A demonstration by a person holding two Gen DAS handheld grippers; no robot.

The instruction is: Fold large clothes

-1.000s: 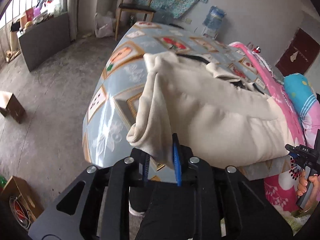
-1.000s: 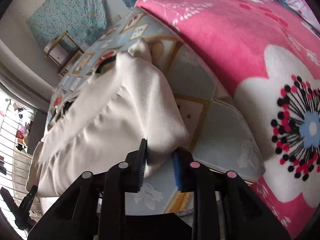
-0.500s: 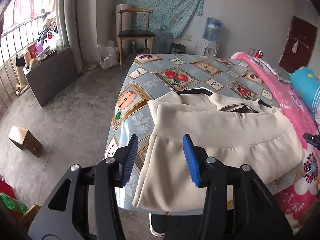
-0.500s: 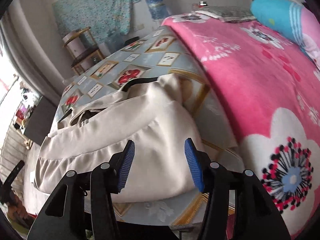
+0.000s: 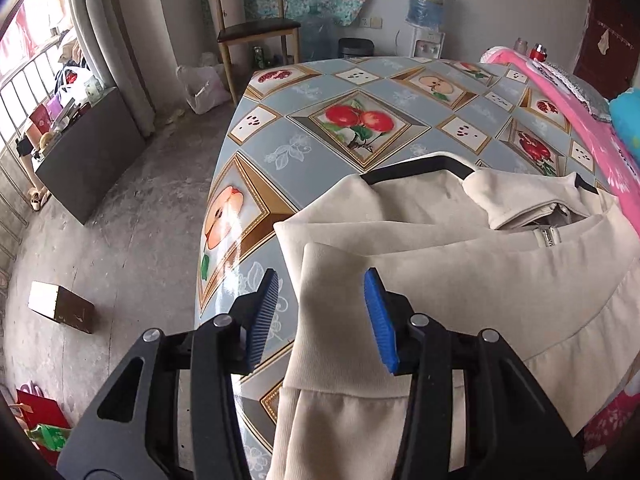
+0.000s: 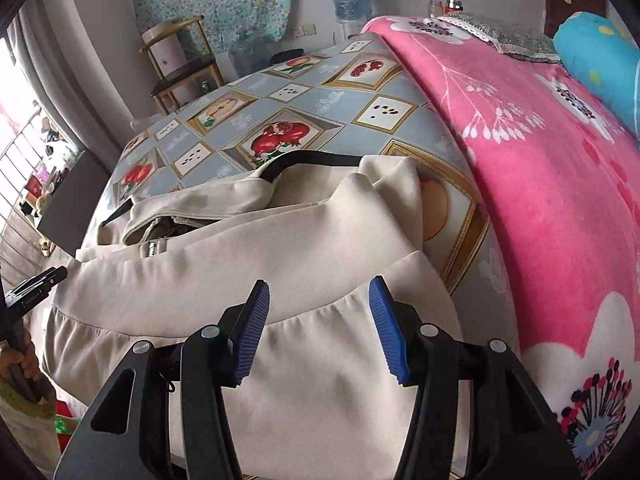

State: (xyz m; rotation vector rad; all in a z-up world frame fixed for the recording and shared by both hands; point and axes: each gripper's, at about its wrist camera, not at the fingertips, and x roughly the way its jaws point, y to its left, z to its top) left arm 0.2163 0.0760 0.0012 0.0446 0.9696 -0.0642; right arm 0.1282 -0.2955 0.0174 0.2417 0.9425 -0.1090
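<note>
Jacket (image 5: 500,280) fabric lies folded on the near part of the table (image 5: 328,152), its ribbed hem draping over the near edge. That reads as a fold just laid down. Both tools hover above it with jaws apart and nothing pinched: the left tool (image 5: 320,312) has been opening and then easing slightly shut, with the folded left edge of the cloth below its gap; the right tool (image 6: 320,328) has been opening above the gathered hem seam. Letting go probably lets the fold settle flat.

The left view shows the bare floor and a chair (image 5: 256,28) beyond the table. Only the right view shows the pink blanket (image 6: 540,160) beside the jacket's right edge, and the person's hand (image 6: 16,364) holding the other tool.
</note>
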